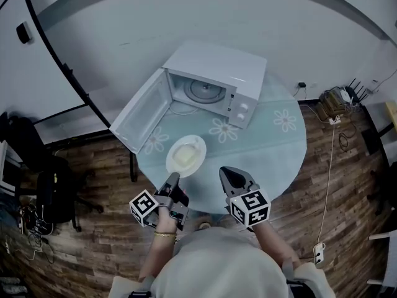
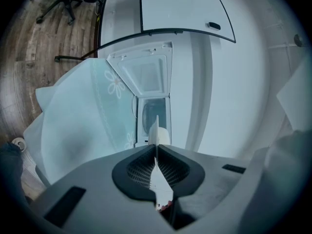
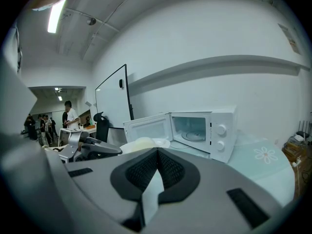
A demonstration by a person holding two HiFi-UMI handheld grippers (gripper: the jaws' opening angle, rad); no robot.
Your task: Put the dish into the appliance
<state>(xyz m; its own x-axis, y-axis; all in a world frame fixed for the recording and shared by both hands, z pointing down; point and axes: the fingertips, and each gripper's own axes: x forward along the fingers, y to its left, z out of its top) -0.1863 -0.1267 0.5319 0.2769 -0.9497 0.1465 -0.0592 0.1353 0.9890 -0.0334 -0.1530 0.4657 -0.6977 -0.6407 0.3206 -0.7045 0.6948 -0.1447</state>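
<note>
The person wears a pale top (image 1: 214, 269) and a gold bracelet (image 1: 164, 234). The left gripper (image 1: 173, 179) and right gripper (image 1: 225, 172) are grey, each with a black-and-white cube (image 1: 144, 207).

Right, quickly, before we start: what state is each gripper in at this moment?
Left gripper: closed on the near rim of the dish.
Right gripper: closed, holding nothing.

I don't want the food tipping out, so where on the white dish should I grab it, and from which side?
Pinch the thin rim of the dish at its edge nearest you, coming in level from your side. Food fills the middle, and the microwave opens toward the far edge. The left gripper is shut on that rim.
</note>
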